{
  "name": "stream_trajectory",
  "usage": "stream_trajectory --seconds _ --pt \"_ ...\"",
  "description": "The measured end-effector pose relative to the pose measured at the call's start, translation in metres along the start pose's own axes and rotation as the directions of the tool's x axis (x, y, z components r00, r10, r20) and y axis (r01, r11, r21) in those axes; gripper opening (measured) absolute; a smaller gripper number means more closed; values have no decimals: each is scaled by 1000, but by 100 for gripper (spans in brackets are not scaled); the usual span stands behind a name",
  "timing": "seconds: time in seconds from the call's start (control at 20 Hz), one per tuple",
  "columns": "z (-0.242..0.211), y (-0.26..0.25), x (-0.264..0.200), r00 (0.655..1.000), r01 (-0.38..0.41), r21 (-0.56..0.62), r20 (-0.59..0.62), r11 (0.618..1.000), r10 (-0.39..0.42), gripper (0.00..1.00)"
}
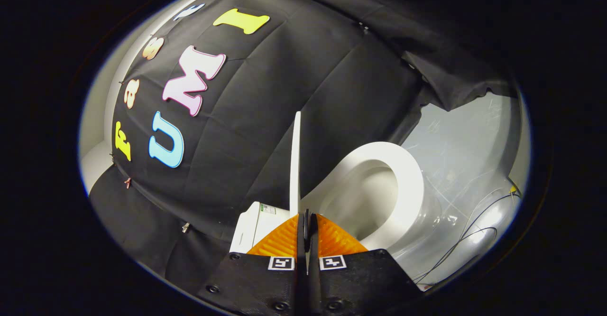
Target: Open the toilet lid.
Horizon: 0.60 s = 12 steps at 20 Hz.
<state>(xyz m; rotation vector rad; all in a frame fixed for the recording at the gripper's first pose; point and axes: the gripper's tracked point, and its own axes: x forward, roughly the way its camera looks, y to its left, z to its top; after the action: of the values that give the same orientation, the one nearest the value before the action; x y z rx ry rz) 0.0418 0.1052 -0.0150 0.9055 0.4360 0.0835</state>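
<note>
Left of the jaws sits the white tank (pixel 253 228). Between them stands the lid (pixel 296 164), pinched at its thin edge, nearly straight up. Right of them lies the seat (pixel 408 188). Push the lid gently back until it leans, then let go.

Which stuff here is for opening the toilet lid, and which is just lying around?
For the job: toilet lid, standing edge-on, pinched between the shut gripper fingers; toilet seat; toilet tank.

Just around: thin cables on the floor; black cloth wall.
</note>
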Motion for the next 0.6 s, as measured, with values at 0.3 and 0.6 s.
stream_trajectory --seconds 0.3,0.6 --pt "-11 58 -3 999 44 -167 21 985 -41 5" --pt "-25 106 -4 994 100 -292 73 951 -82 5"
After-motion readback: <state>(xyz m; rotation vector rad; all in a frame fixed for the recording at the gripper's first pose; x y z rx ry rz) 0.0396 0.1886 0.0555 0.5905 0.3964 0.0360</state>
